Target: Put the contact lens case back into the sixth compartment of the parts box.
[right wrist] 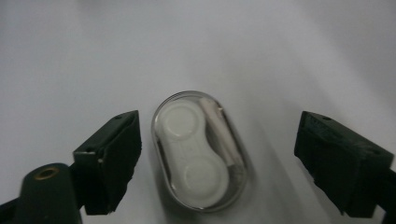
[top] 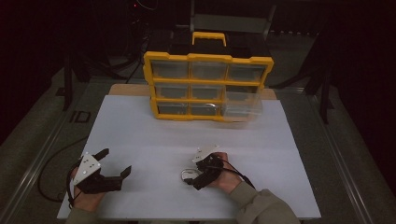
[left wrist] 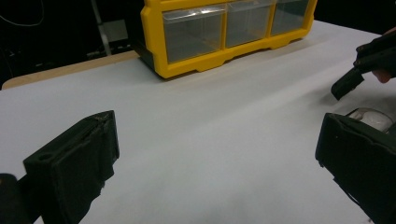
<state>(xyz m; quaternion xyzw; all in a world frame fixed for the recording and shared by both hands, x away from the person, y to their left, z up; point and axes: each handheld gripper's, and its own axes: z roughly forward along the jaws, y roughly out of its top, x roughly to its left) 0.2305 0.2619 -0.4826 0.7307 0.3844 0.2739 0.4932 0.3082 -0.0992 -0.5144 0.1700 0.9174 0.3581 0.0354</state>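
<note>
One small clear oval case (right wrist: 200,150), likely light, rigid and slick, lay between the right gripper (right wrist: 219,163)'s wide-apart, untouching jaws, best pinched across its long sides.

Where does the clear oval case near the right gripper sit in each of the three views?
High view: the clear oval case lies low and centre on the white sheet, at the right gripper.
Left gripper view: part of it peeks out at the far right edge, behind that gripper's own right-hand jaw.
Right gripper view: centre, between the open jaws, untouched.
Shared landmark: the white sheet under it; the yellow drawer organizer appears in two views.
</note>
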